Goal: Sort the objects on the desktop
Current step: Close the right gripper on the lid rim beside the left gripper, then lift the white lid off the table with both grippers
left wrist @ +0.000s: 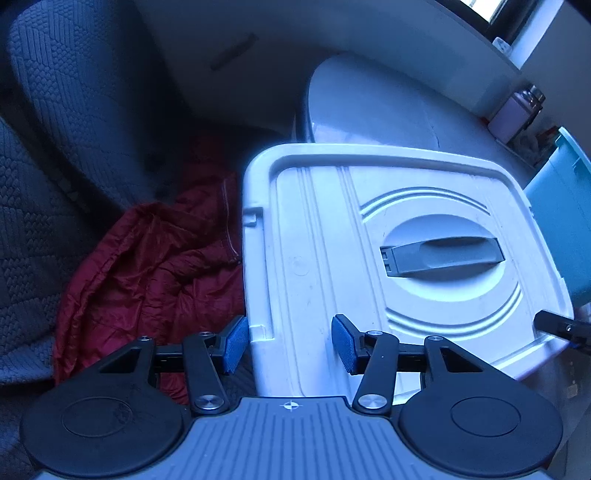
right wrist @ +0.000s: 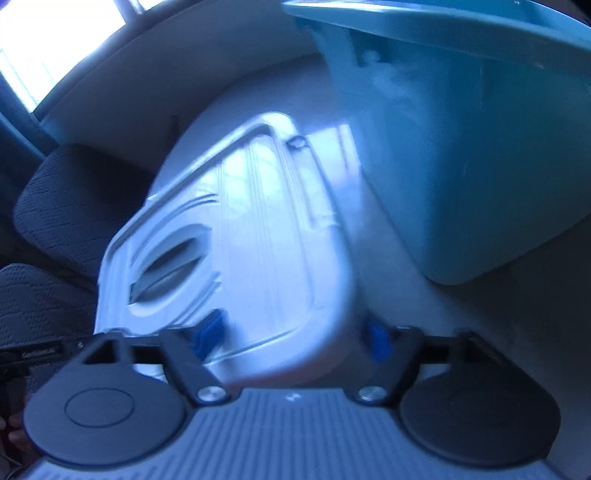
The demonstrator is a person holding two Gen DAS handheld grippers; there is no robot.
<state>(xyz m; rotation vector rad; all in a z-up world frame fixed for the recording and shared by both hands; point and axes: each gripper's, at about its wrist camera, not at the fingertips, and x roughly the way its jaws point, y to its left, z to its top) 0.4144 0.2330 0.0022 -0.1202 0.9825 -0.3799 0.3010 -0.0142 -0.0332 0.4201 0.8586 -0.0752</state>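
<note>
Fingers of both grippers straddle the white lid edges, spread apart.

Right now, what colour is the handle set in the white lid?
Grey; the handle on the white lid shows best in the left wrist view.

Right claw open astride white lid, teal bin beside

A round white table stands against a pale wall, with a bright window above its far edge letting in cool bluish daylight. Beside the table's left edge sits a dark quilted chair, and a crumpled red cloth lies on its seat.
</note>
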